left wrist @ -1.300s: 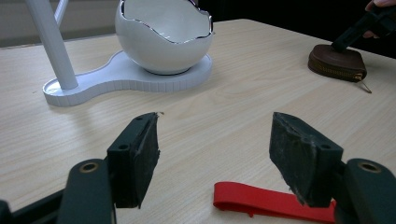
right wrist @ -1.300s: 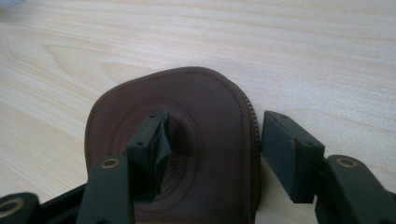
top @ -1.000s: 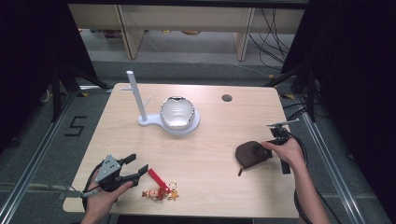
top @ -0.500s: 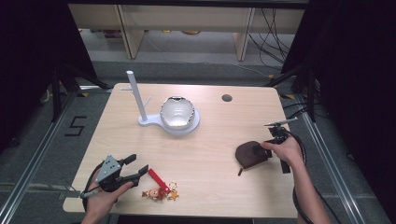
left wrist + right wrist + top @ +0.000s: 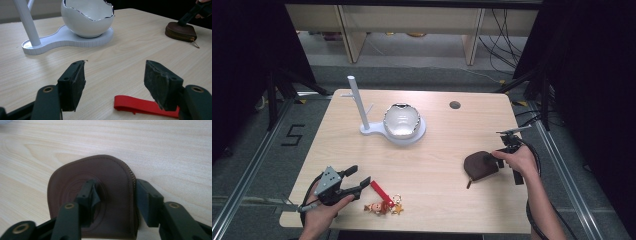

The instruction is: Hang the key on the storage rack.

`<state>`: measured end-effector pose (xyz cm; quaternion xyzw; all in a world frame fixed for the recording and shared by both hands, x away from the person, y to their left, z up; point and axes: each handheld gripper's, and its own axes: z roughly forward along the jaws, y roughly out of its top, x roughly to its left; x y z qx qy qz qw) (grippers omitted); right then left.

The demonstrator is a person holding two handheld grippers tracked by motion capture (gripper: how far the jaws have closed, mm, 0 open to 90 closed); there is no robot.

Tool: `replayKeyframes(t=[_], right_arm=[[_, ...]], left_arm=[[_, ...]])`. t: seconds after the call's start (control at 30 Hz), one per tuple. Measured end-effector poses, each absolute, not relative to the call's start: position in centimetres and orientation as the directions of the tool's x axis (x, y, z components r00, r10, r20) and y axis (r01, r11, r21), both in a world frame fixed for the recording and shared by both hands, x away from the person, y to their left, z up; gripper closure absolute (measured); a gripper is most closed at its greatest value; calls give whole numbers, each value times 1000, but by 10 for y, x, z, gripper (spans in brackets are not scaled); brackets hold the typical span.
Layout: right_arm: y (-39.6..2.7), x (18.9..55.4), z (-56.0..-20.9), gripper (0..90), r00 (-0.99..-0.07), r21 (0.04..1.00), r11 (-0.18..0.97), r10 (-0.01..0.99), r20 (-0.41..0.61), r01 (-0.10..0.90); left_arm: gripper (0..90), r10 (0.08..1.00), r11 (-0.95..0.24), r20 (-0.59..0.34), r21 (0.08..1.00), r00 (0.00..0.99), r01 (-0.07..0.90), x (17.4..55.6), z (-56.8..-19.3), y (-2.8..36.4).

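Nothing had moved. The right gripper (image 5: 490, 158) pinched the small brown leather pouch (image 5: 479, 165), likely to lift it. Left of it, the left gripper (image 5: 360, 181) waited wide open over the red strap (image 5: 140, 106).

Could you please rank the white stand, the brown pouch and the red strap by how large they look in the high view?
1. White stand, with its post and bowl, clearly the largest.
2. Brown pouch.
3. Red strap, a thin strip, smallest.
All three lie on the table at similar depth, so the order seems sound.
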<state>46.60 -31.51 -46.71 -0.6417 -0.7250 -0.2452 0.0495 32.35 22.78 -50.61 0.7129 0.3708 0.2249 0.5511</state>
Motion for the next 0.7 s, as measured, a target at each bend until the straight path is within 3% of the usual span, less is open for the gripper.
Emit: replayKeyframes(t=[0.2,0.27,0.33,0.4,0.43,0.47,0.53,0.57,0.6,0.7], right_arm=[[-314,468,-468,521,-238,337,119,910,339,934],[-308,465,-462,567,-131,245,33,907,399,969],[-314,469,-468,586,-274,370,150,911,309,917],[-309,467,-462,644,-240,334,144,933,267,931],[-309,468,-462,646,-281,360,176,922,265,916],[-306,467,-461,648,-240,328,149,937,255,933],[-304,468,-460,652,-263,326,175,932,249,929],[-298,464,-458,662,-184,296,100,944,274,950],[-302,467,-456,726,-253,330,168,939,234,929],[-302,465,-451,761,-260,351,167,936,236,921]], left_arm=[[327,781,-127,-84,949,619,289,323,-506,228],[327,781,-126,-85,949,619,288,322,-506,228],[328,782,-125,-85,949,617,289,322,-506,228],[329,782,-123,-85,950,618,286,323,-506,228],[329,778,-119,-89,951,622,284,323,-507,228],[329,778,-119,-88,952,621,283,323,-506,228],[330,779,-118,-89,952,621,284,323,-507,228],[330,779,-118,-89,952,621,284,323,-507,228],[330,785,-128,-83,948,614,292,322,-506,229],[332,785,-131,-81,947,614,292,322,-507,229]])
